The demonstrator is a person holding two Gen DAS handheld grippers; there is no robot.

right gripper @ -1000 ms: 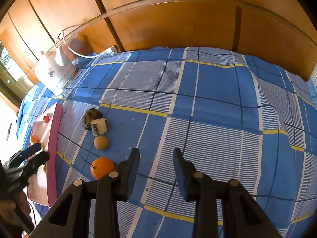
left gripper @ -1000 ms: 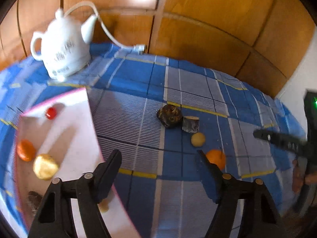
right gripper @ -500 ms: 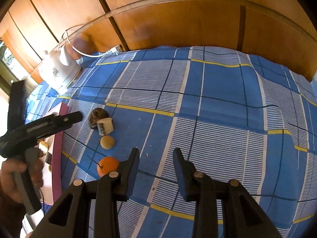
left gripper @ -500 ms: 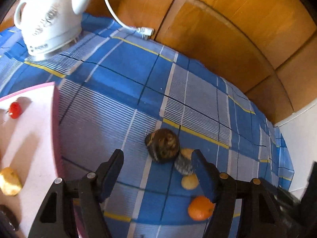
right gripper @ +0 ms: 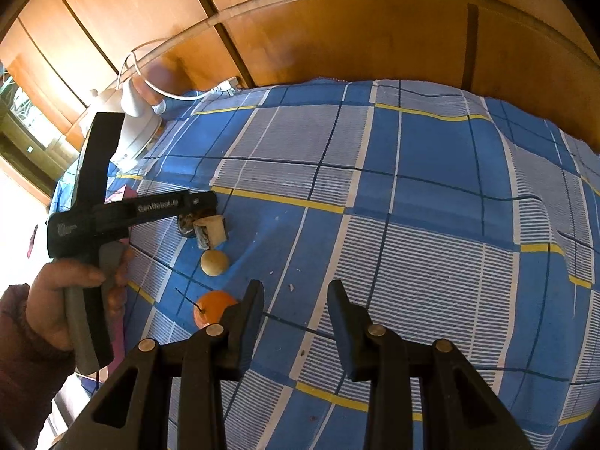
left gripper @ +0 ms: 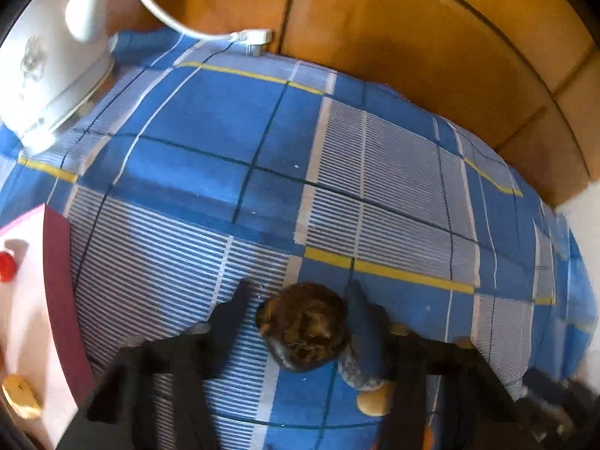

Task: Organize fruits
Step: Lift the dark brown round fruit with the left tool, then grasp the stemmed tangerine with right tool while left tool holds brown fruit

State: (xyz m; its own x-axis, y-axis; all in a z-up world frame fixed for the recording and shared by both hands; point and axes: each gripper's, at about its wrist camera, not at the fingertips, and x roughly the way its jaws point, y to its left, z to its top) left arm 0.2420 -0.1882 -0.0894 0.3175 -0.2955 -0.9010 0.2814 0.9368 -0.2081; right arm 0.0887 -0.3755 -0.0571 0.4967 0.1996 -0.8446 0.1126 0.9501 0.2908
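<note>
A dark brown round fruit [left gripper: 303,326] lies on the blue checked cloth. My left gripper [left gripper: 300,292] is open, one finger on each side of it, not closed on it. Beside it lie a grey cut piece [left gripper: 356,373] and a small tan fruit [left gripper: 373,401]. In the right wrist view the left gripper [right gripper: 198,202] hangs over the dark fruit, next to the cut piece [right gripper: 210,230], the tan fruit [right gripper: 214,261] and an orange [right gripper: 214,306]. My right gripper [right gripper: 294,300] is open and empty, just right of the orange.
A pink-edged white tray [left gripper: 56,300] at the left holds a red cherry tomato [left gripper: 5,266] and a yellow fruit [left gripper: 20,395]. A white electric kettle [left gripper: 48,60] with its cord stands at the back left. Wooden panels back the table.
My left gripper moved forward and down from beside the tray until its fingers straddle the dark brown fruit. The right gripper stayed nearly still.
</note>
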